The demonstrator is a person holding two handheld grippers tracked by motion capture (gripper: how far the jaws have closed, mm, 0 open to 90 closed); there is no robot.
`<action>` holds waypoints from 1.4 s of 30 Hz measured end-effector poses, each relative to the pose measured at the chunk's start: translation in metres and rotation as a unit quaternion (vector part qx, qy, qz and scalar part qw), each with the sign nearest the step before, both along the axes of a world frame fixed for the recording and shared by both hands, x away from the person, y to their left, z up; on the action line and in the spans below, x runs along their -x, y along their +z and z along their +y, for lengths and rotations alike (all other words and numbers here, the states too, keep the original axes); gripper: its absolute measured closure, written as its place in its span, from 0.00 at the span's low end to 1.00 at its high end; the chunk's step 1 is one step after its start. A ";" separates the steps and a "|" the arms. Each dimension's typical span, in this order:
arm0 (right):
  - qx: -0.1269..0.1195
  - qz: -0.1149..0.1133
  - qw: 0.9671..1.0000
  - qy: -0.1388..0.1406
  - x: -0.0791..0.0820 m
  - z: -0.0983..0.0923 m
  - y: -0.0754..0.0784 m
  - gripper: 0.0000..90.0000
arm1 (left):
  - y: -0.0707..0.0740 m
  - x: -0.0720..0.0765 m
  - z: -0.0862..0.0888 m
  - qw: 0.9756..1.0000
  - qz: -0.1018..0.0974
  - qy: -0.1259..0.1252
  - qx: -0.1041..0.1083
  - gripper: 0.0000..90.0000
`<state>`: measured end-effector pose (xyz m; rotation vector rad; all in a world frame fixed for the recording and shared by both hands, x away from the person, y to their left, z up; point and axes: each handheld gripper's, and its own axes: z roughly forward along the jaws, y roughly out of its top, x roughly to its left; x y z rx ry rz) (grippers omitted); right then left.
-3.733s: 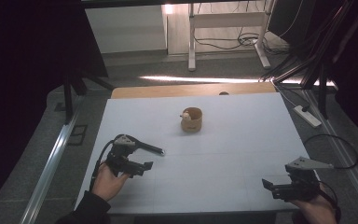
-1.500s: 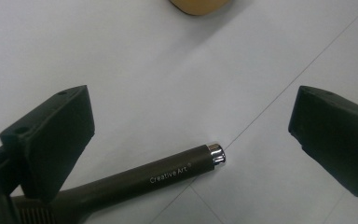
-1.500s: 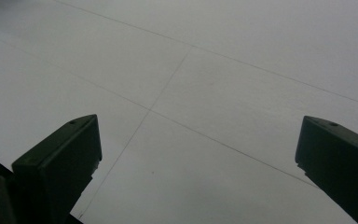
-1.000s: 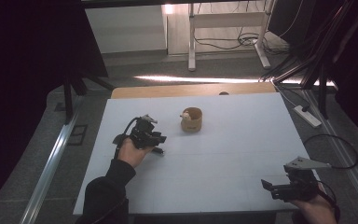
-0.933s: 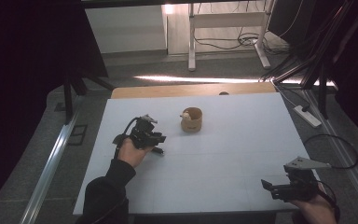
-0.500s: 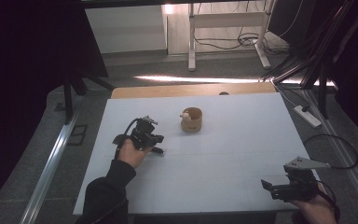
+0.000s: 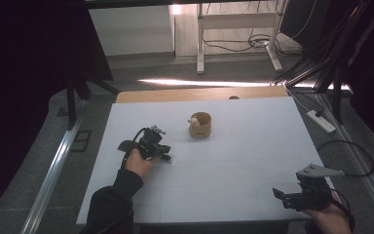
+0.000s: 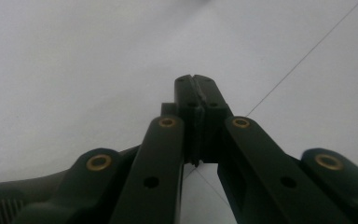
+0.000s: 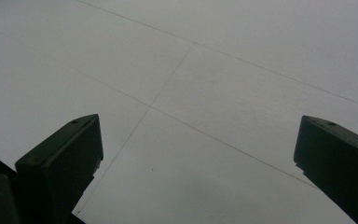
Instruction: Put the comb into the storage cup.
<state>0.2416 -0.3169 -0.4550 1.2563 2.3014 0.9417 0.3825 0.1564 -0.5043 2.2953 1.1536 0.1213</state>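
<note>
Closing in on the wooden cup [image 7: 200,125]: the left gripper [image 7: 166,156] has come forward across the desk [image 7: 253,146] over the last few seconds and now sits near the cup, on its near-left side, not touching it. In the last second it has barely moved, maybe settling a touch back toward the person.

Cup stands upright at the desk's middle, toward the far edge. Something small and pale [image 7: 194,121] pokes up at its left rim; too small to say what it is.

Left gripper [image 8: 196,86]: jaws pressed together tip to tip in the left gripper view, nothing between them, white desk surface beyond. So it arrives empty and in no state to take anything.

Right gripper [image 7: 278,195]: same spot as before, well apart from the cup at the near-right corner of the desk. In the right gripper view the jaws stand wide apart [image 9: 196,158], holding nothing, looking at bare surface with thin pencil lines.

Read: approach is mostly done, grasp not begun. Left jaws would need to spread before going for the cup rim or the pale piece. Risk: nudging the cup sideways with shut jaws, since it looks light.
</note>
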 end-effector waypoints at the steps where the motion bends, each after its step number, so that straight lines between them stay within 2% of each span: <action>1: 0.000 0.000 1.000 0.000 0.000 0.000 0.000 0.02 | -0.001 -0.001 0.000 1.000 0.003 0.001 0.001 0.98; 12: 0.004 0.000 1.000 0.002 0.000 0.001 0.000 0.02 | -0.010 0.000 -0.004 1.000 0.019 -0.008 -0.017 0.98; 20: 0.005 -0.001 1.000 0.002 0.001 0.001 0.000 0.02 | -0.011 0.009 0.000 0.999 0.036 -0.019 -0.021 0.98; 27: 0.007 -0.001 1.000 0.002 0.001 0.002 0.000 0.02 | -0.012 0.017 0.006 0.997 0.051 -0.036 -0.042 0.98; 42: 0.007 -0.002 1.000 0.002 0.001 0.002 0.000 0.02 | -0.011 0.027 0.028 0.997 0.066 -0.022 -0.044 0.96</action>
